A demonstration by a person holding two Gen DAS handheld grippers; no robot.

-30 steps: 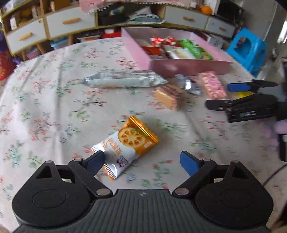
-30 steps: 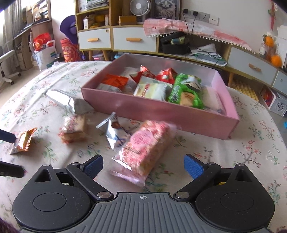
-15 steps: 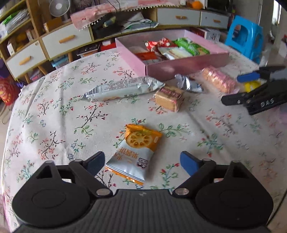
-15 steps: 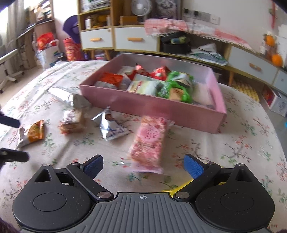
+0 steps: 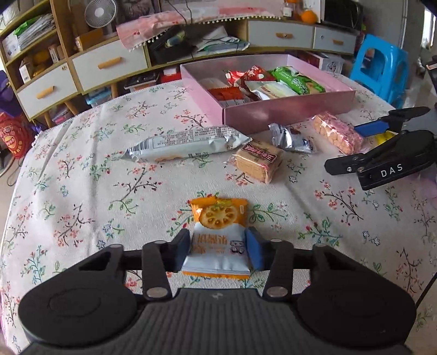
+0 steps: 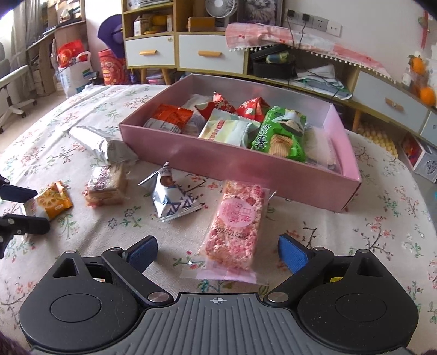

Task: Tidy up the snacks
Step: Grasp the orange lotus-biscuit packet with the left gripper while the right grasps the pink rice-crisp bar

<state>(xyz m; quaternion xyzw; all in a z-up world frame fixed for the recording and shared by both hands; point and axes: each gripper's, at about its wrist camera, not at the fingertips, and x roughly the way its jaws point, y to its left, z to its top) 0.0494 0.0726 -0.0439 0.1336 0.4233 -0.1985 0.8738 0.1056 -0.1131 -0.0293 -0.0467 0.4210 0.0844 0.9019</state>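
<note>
- Fingers [image 5: 182,252] of the left gripper [image 5: 218,252] are closing on the orange-and-white cracker packet [image 5: 217,237] — the blue pads sit against both sides of its white lower half, and the packet lies flat on the floral-clothed counter [image 5: 82,191].
- Fingers [image 6: 143,250] of the right gripper [image 6: 218,252] stand wide apart with nothing gripped; the near end of the pink puffed-rice bar [image 6: 236,221] lies between them, clear of both pads.
- Using the pink box [image 6: 245,166] as landmark: the pink puffed-rice bar lies just in front of its near wall, pointing toward the right gripper.
- A small silver-and-blue triangular packet [image 6: 173,198] lies in front of the box too, just left of the bar in the right wrist view.
- A clear-wrapped sandwich biscuit pack [image 6: 106,187] sits further left of that, and a long silver wrapper [image 6: 102,144] lies beside the box's front left corner.
- The orange-and-white cracker packet is the snack farthest from the box — well out in front of it and to the left.
- Inside the box lie a green chip packet [image 6: 281,133], red packets [image 6: 252,108], an orange-red packet [image 6: 170,117] and a pale green-and-white packet [image 6: 229,131], crowded together.
- Behind the box stand white drawers with wooden handles [image 6: 207,53], with a desk fan [image 6: 221,8] on top.
</note>
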